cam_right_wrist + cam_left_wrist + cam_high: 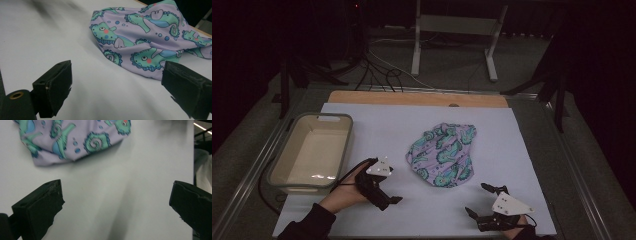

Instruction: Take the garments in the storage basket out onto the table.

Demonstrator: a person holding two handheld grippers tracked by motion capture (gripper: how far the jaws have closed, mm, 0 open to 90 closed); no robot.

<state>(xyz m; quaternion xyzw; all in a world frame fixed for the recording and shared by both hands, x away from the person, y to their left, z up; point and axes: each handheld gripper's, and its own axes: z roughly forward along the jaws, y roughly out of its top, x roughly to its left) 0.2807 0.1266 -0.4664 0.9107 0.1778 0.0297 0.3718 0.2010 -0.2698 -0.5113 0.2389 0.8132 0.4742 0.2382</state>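
Crumpled lilac seahorse-print cloth (pixel 443 154) lies right of the cream plastic tub (pixel 312 150), mid-sheet | left gripper (pixel 387 192), right gripper (pixel 484 204): both released, empty, just short of the cloth | advice: pinch opposite hem edges low, avoid bunched middle.

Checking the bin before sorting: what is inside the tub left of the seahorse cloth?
The tub looks empty: its pale floor shows only a glare spot. The near wall hides a strip of floor. The seahorse cloth lies outside on the white sheet.
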